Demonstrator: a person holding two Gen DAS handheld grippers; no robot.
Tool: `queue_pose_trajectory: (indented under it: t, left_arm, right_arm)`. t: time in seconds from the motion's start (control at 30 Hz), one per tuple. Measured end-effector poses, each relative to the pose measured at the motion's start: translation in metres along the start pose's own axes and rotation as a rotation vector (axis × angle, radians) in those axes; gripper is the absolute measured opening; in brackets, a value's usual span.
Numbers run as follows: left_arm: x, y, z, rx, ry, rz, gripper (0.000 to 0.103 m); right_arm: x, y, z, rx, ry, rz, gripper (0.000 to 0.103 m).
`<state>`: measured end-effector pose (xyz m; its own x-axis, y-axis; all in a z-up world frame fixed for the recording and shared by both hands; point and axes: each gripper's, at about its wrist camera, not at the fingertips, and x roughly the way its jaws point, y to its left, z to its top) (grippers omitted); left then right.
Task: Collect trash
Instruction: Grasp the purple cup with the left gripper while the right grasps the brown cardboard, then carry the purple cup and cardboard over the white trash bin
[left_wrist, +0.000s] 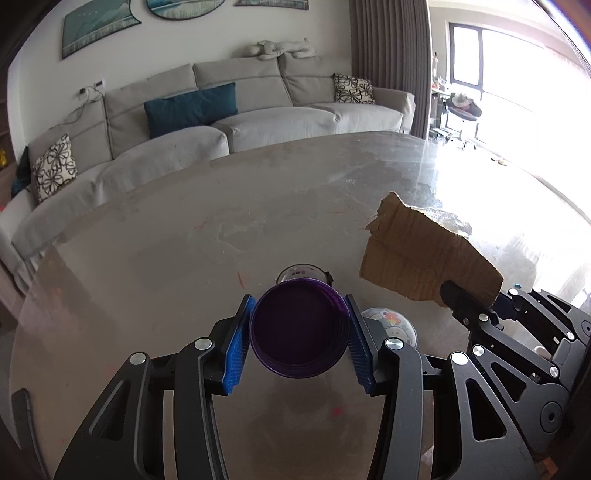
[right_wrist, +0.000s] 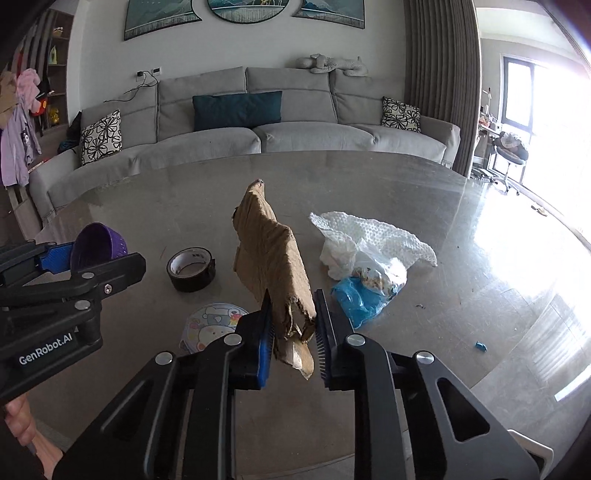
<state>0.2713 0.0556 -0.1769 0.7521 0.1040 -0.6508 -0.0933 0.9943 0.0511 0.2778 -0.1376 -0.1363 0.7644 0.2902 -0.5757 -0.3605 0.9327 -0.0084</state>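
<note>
Living-room counter (right_wrist: 369, 173), halfway-ish: left claw (left_wrist: 299, 328) clamps a purple cup (left_wrist: 300, 328), right claw (right_wrist: 293, 332) pinches torn cardboard (right_wrist: 269, 254) (both aloft). Plastic wrap (right_wrist: 373, 240), tape roll (right_wrist: 191, 268), sticker disc (right_wrist: 210, 325) remain.

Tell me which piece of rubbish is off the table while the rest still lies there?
The torn brown cardboard piece, pinched upright in the right gripper. The white bubble wrap, the clear plastic bag and the blue wrapper lie on the table.

Daylit from window (left_wrist: 491, 74) at right, blown out to white; strong glare across table (right_wrist: 517, 236); left side dimmer; fisheye bending and dark vignette at edges; sharp focus
</note>
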Motion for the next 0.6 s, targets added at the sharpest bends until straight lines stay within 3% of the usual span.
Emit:
queue_pose_trajectory:
  t: [0.3, 0.6]
  left_arm:
    - [-0.024, -0.023, 0.007, 0.036, -0.043, -0.023, 0.049]
    - [-0.057, -0.082, 0.007, 0.116, -0.103, -0.112, 0.049]
  right_arm:
    - [-0.049, -0.008, 0.017, 0.002, -0.131, -0.020, 0.021]
    - [-0.103, -0.043, 0.011, 0.024, -0.201, -0.130, 0.021]
